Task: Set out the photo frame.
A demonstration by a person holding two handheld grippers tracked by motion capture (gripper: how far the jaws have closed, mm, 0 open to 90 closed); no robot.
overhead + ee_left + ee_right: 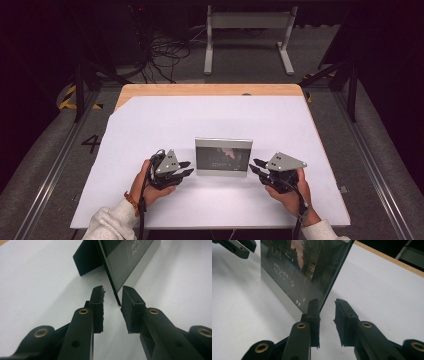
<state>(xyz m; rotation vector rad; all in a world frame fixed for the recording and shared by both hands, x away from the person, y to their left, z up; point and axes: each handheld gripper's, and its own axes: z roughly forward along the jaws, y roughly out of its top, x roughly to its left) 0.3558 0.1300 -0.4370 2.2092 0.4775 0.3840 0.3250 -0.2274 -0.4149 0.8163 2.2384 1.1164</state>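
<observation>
At frame's left edge: my left hand-held gripper [186, 167], jaws narrowly parted, pads clear of the glass. At its right edge: right hand-held gripper [255, 166], likewise parted, nothing held. Picture frame [223, 156] stands upright mid-surface [150, 120] on its rear prop. Advice: draw both back evenly, avoiding any nudge.

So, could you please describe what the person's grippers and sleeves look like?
Both the left gripper and right gripper are black, each topped by a grey three-cornered plate. Their fingers are flat black pads on arms with brass-coloured rivets. Black cables trail back. The sleeves are light-coloured.
</observation>
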